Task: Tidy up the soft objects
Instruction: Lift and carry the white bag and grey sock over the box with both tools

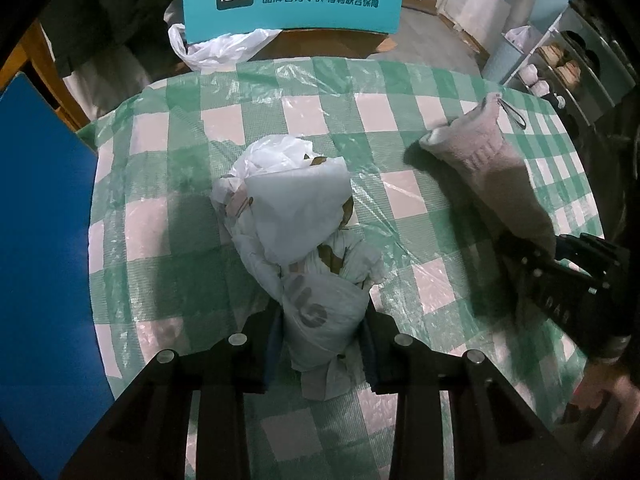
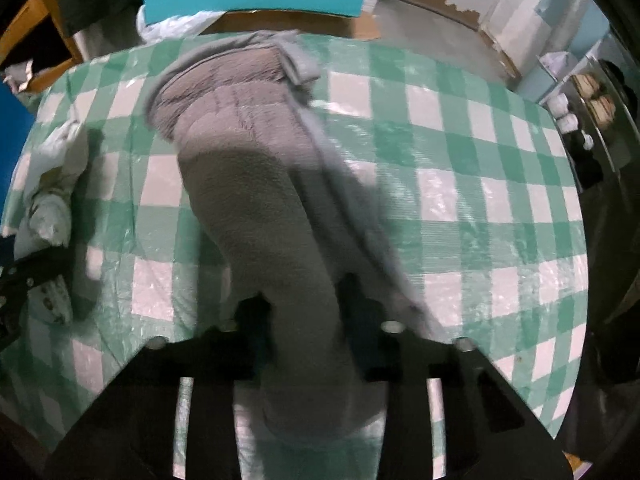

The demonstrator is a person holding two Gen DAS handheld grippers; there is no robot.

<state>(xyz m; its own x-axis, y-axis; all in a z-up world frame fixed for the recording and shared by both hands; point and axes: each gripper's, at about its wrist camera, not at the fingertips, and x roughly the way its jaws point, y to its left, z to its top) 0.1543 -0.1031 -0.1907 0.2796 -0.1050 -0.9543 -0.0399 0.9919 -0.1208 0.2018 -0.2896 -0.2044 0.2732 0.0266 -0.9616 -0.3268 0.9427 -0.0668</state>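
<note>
Both my grippers point steeply down at the checked tablecloth (image 1: 420,220). My right gripper (image 2: 306,332) is clamped on a fuzzy grey towel (image 2: 248,152) running toward twelve o'clock. My left gripper (image 1: 322,336) is closed on a white plastic bag bundle (image 1: 296,216), crumpled and partly knotted, mid-table. A teal box (image 1: 292,0) stands beyond at twelve o'clock, a blue board (image 1: 40,240) at nine.

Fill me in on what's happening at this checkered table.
A person is working with a two-finger gripper in each hand. The left gripper is shut on the near end of a white plastic-wrapped bundle lying on the green checkered tablecloth. The right gripper is clamped on one end of a fuzzy grey cloth, which stretches away across the table. Nothing has been put away yet.
</note>
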